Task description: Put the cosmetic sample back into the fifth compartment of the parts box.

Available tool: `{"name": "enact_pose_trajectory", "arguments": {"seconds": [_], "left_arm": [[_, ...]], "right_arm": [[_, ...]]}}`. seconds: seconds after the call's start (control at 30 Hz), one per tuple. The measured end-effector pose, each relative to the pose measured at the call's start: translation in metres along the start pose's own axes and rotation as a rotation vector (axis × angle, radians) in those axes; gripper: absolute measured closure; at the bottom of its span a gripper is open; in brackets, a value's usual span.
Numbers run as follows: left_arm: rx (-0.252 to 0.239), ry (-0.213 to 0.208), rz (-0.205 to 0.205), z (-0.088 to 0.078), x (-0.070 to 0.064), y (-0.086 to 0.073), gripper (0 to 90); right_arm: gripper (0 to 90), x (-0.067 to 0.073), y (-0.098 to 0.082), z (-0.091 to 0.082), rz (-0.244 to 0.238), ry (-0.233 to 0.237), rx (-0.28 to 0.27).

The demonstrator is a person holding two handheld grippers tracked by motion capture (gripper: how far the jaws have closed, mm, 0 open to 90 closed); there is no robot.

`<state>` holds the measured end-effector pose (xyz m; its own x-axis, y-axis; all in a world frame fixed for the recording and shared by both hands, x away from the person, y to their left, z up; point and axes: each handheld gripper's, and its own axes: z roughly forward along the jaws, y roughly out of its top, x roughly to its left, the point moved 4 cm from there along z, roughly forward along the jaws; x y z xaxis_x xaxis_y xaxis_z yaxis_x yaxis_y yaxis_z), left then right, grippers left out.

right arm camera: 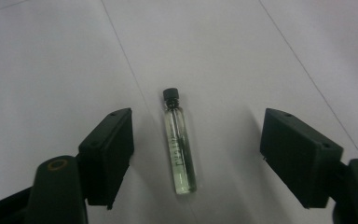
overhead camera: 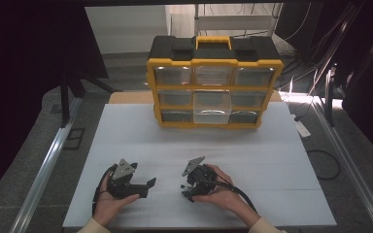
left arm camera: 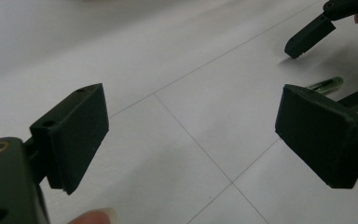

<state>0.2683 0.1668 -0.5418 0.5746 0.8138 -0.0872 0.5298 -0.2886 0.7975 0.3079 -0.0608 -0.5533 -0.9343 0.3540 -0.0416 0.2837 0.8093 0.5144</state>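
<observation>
Right gripper (right arm camera: 196, 154) poised over a small glass vial (right arm camera: 179, 144) lying flat on the white table (overhead camera: 252, 145) — jaws wide, one either side of the vial, neither pad touching it. The vial has a black cap and pale greenish liquid inside; printed letters are too blurred to read.

Left gripper (overhead camera: 148, 187), just beside the vial, rests near the table with jaws wide and nothing between them.

Well beyond the vial stands a yellow-and-black drawer organiser (overhead camera: 213, 82). Its middle clear drawer (overhead camera: 212, 108) is pulled forward — contents, if any, cannot be made out.

Judgement: early stage. The grasp is not yet made; pick-up and probably stowing in that drawer remain.
</observation>
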Motion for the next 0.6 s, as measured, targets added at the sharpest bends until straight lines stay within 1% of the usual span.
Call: {"name": "enact_pose_trajectory", "arguments": {"seconds": [0.13, 0.17, 0.2, 0.23, 0.27, 0.33, 0.4, 0.43, 0.5, 0.6], "left_arm": [[0.003, 0.002, 0.003, 0.0001, 0.0001, -0.0002, 10.3], [0.002, 0.002, 0.003, 0.0001, 0.0001, -0.0002, 10.3], [0.002, 0.002, 0.003, 0.0001, 0.0001, -0.0002, 10.2], [0.002, 0.002, 0.003, 0.0000, 0.0002, -0.0002, 10.2], [0.002, 0.002, 0.003, 0.0000, 0.0001, -0.0003, 10.3], [0.001, 0.003, 0.003, -0.0004, 0.0000, -0.0005, 10.3], [0.000, 0.002, 0.002, -0.0010, 0.0000, -0.0007, 10.3], [0.000, 0.002, 0.002, -0.0010, 0.0000, -0.0007, 10.3], [-0.001, 0.005, 0.003, -0.0014, 0.0006, -0.0007, 10.3], [0.001, 0.005, 0.005, -0.0012, 0.0006, -0.0007, 10.3]], "right_arm": [[39.1, 0.0018, 0.0006, -0.0010, -0.015, 0.028, -0.007], [43.7, 0.0020, 0.0008, -0.0016, -0.017, 0.031, -0.008], [43.7, 0.0020, 0.0008, -0.0016, -0.017, 0.031, -0.008], [48.4, 0.0018, 0.0008, -0.0019, -0.022, 0.033, -0.010], [55.2, 0.0020, 0.0010, -0.0028, -0.025, 0.039, -0.013], [61.1, 0.0029, 0.0011, -0.0030, -0.028, 0.047, -0.016], [70.8, 0.0027, 0.0009, -0.0036, -0.040, 0.053, -0.016], [70.8, 0.0027, 0.0009, -0.0036, -0.040, 0.053, -0.016], [79.8, 0.0024, 0.0007, -0.0039, -0.049, 0.064, -0.017], [80.7, 0.0030, 0.0007, -0.0042, -0.067, 0.064, -0.017]]}}
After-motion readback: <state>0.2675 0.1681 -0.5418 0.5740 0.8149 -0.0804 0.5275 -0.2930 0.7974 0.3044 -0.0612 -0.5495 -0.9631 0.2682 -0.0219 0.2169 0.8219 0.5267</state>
